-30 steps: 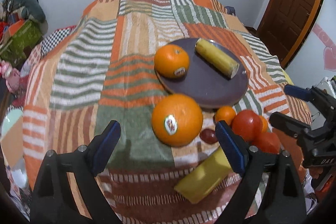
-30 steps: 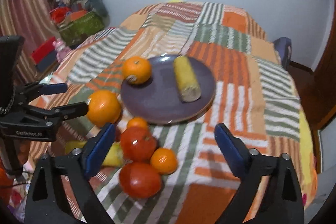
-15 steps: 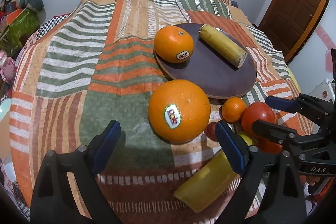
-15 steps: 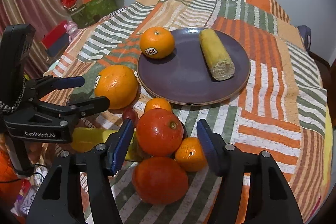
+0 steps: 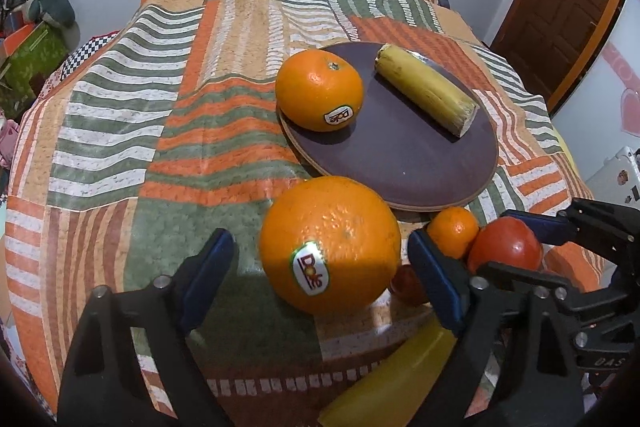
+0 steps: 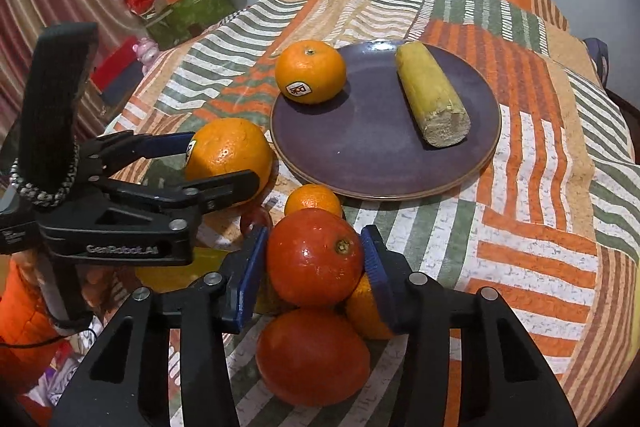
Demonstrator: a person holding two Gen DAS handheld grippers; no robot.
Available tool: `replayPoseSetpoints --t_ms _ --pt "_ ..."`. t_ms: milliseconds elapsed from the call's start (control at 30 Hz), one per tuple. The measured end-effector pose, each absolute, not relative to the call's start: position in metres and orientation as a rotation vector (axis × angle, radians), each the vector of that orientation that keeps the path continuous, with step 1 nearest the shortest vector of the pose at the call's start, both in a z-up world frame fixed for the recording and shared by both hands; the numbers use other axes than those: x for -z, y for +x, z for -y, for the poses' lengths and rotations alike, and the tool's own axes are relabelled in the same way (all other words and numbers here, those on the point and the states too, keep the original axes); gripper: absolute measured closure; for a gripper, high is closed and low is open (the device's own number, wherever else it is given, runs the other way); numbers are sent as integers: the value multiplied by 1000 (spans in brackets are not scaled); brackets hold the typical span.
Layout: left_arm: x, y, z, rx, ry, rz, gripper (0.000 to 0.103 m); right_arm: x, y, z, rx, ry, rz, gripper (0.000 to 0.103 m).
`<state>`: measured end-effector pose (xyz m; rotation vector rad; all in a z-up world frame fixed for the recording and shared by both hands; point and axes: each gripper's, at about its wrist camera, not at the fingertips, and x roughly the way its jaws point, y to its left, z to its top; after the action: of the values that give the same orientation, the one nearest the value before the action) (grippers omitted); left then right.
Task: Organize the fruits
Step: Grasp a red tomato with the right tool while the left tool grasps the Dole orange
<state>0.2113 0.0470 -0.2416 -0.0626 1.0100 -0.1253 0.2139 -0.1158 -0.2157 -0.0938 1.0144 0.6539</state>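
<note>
A big orange (image 5: 328,243) with a sticker lies on the striped cloth between the pads of my left gripper (image 5: 320,239). Its jaws are closing, and a gap shows at the left pad. My right gripper (image 6: 315,233) has both blue pads pressed on a red-orange fruit (image 6: 314,263) atop a small pile, its jaws still closing. A dark plate (image 5: 400,155) beyond holds a smaller orange (image 5: 320,91) and a cut banana piece (image 5: 424,91). In the right wrist view the left gripper (image 6: 222,159) straddles the big orange (image 6: 228,151).
Beside the held fruit lie a small tangerine (image 6: 314,199), a second red-orange fruit (image 6: 312,355), another tangerine (image 6: 364,307) and a small dark red fruit (image 6: 256,219). A yellow banana piece (image 5: 392,383) lies under my left gripper. Clutter and a curtain stand left; a door (image 5: 560,7) right.
Both grippers came down toward the fruit. The right jaws narrowed from wide apart onto the red-orange fruit. The left jaws drew in a little around the big orange.
</note>
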Motion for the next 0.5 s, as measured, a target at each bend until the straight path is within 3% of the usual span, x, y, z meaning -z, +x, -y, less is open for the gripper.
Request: replayPoseSetpoints --t_ms 133,500 --pt "243 214 -46 155 -82 -1023 33 213 214 117 -650 -93 -1011 60" --pt "229 208 -45 150 -90 -1014 34 194 217 137 -610 -51 -953 60"
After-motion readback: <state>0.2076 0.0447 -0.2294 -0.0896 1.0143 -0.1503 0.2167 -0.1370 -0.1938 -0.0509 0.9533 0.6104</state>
